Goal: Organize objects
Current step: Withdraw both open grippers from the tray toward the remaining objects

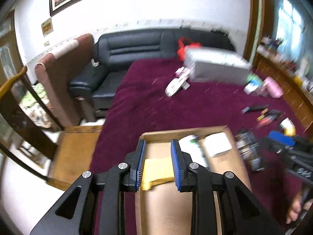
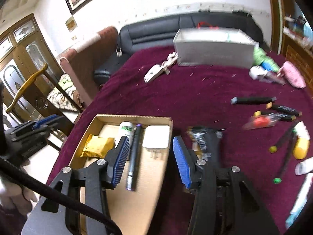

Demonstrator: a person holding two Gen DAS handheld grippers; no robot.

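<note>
Left wrist view: the cardboard tray (image 1: 156, 135) at 6 o'clock held a yellow packet (image 1: 157, 171); the left gripper (image 1: 158, 165) hung spread above it, pinching nothing.

Right wrist view: the tray (image 2: 109, 118) held the packet (image 2: 96, 146), a dark pen (image 2: 134, 154) and a white box (image 2: 156, 138). The right gripper (image 2: 151, 160) gaped wide, empty, over the tray's 3 o'clock edge.

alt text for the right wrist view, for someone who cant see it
The open right gripper hovers over a cardboard box on a maroon cloth, empty. In the box lie a yellow packet, a dark pen and a white block.
</note>
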